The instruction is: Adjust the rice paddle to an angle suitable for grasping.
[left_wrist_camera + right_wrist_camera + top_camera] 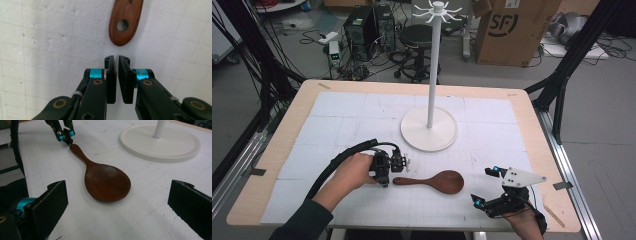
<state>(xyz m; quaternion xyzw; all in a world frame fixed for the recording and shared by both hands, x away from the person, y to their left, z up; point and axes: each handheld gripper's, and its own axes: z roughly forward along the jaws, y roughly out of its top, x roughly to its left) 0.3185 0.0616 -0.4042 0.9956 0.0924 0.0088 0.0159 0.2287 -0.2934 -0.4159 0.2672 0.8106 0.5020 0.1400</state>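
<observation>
High view showed the wooden spoon [434, 181] lying lengthwise across lower centre, handle toward the nearer left gripper [404, 163], "SF" on the box [516, 27]; left gripper view had nearly closed, empty jaws just short of the handle's hole; right gripper view showed the right gripper [120, 202] spread wide before the bowl.

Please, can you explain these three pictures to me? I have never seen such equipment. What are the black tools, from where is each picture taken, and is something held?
A person holds a two-jaw tool in each hand. The top camera shows the left hand-held gripper, the right hand-held gripper, a wooden spoon and a white stand on the table. The other pictures come from cameras riding on each tool. The left one's jaws are nearly closed just before the spoon's handle end; the right one's jaws are wide open. Nothing is held.
</observation>
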